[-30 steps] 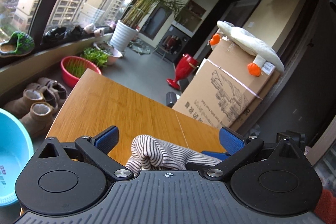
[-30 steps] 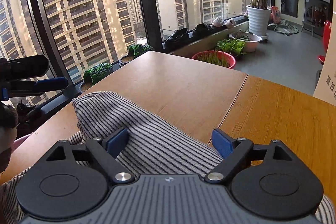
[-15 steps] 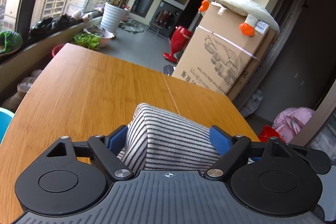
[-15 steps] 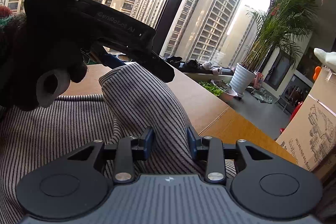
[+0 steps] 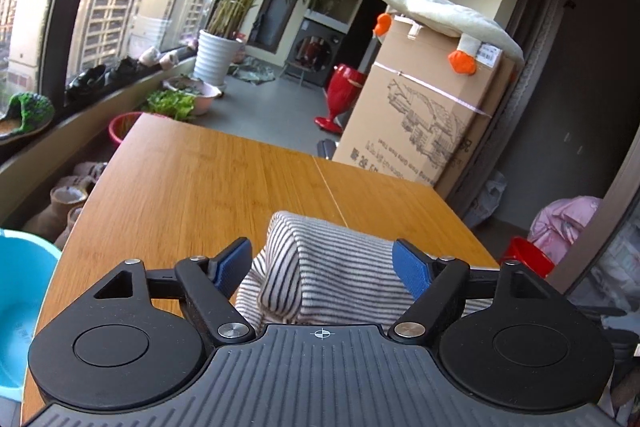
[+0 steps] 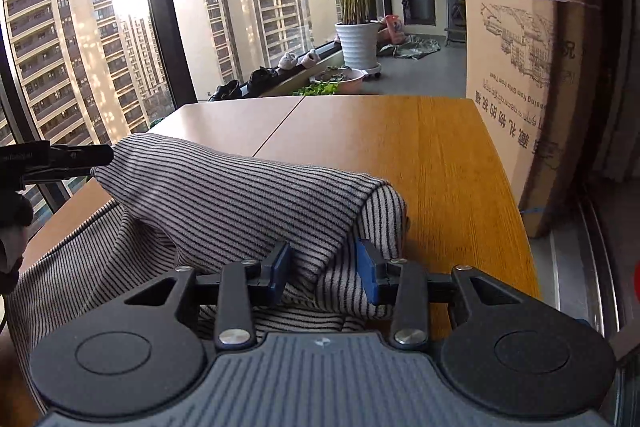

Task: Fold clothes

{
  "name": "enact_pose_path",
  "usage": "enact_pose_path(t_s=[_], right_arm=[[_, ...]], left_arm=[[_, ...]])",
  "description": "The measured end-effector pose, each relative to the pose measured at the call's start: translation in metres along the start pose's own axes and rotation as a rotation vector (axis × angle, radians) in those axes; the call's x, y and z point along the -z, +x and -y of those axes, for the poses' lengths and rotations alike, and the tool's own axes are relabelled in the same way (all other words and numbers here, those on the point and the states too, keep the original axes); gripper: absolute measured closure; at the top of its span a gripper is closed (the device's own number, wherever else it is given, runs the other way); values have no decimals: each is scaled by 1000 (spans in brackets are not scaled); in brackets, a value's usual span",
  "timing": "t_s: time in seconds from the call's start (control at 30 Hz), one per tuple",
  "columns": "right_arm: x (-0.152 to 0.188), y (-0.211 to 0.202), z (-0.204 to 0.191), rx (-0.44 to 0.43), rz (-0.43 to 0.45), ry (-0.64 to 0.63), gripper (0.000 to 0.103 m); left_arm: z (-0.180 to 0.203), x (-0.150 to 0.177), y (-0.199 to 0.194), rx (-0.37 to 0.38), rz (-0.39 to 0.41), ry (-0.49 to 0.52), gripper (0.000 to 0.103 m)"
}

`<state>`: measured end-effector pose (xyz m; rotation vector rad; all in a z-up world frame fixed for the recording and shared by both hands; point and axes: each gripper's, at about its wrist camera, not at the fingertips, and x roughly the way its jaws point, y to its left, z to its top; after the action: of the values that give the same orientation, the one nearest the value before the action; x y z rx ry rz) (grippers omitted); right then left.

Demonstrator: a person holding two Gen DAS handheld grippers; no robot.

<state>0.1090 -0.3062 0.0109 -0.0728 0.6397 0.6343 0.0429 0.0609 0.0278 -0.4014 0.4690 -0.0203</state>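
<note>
The right gripper [image 6: 323, 269] went from pinched tight on the striped cloth [image 6: 240, 195] half a second ago to partly apart now. The blue pads have a clear gap with a ridge of fabric sitting between them, so it looks like it's letting go, though I can't tell if the pads touch the cloth at all.

The left gripper [image 5: 322, 263] is wide apart in its own view, with a folded hump of cloth [image 5: 324, 267] between the fingers but not squeezed. In the right view it shows up at the far left of the frame [image 6: 60, 159], its tip right at the end of the cloth roll.

The cloth now lies on the table [image 6: 452, 163] in the lower left half of the right view, doubled over into a thick rounded fold with a flat layer underneath. A second ago it was a looser single flap.

My guess is one fold just got laid down and both grippers are releasing it. Whether more folds are needed, can't say from here.
</note>
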Motion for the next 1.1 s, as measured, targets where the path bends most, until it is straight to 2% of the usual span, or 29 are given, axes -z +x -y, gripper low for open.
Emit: enact_pose_path(t_s=[0.07, 0.13, 0.2, 0.23, 0.3, 0.33, 0.4, 0.5, 0.6, 0.63, 0.73, 0.8, 0.9, 0.97, 1.03, 1.1], right_arm=[[-5, 2, -1, -1, 1, 8, 67], [-12, 3, 0, -6, 1, 20, 67], [-25, 4, 4, -24, 10, 53, 66], [-33, 4, 9, -38, 21, 88, 65], [-49, 3, 26, -59, 44, 195, 51], [-54, 7, 33, -59, 43, 227, 48], [-62, 17, 46, -53, 28, 278, 46], [-63, 51, 54, -29, -63, 293, 41], [-55, 68, 56, -91, -103, 337, 40], [-53, 70, 55, -105, -102, 335, 41], [-56, 73, 48, -94, -77, 293, 53], [-70, 74, 42, -77, -39, 255, 63], [-92, 63, 33, -88, 85, 158, 70], [-96, 54, 29, -82, 138, 119, 73], [-86, 47, 28, -68, 147, 93, 76], [-71, 43, 27, -51, 138, 74, 77]], left_arm=[[1, -17, 15, -8, -7, -9, 9], [2, -19, 33, -25, -52, 24, 11], [4, -16, 44, -39, -87, 57, 26], [5, -14, 50, -46, -105, 74, 27], [7, -11, 62, -60, -140, 108, 29], [8, -9, 66, -65, -152, 120, 29], [7, -5, 65, -60, -156, 114, 29], [-2, 0, 65, -40, -177, 70, 28], [-15, 2, 66, 0, -193, -3, 28], [-17, 2, 67, 10, -187, -7, 30], [-14, -6, 72, 2, -147, 29, 40], [-15, -20, 70, 5, -99, 20, 56], [-19, -38, 59, 20, -22, -11, 61], [-14, -31, 46, 6, -5, 45, 61], [-8, -21, 34, -9, 4, 104, 62], [-4, -4, 25, -29, -20, 167, 66]])
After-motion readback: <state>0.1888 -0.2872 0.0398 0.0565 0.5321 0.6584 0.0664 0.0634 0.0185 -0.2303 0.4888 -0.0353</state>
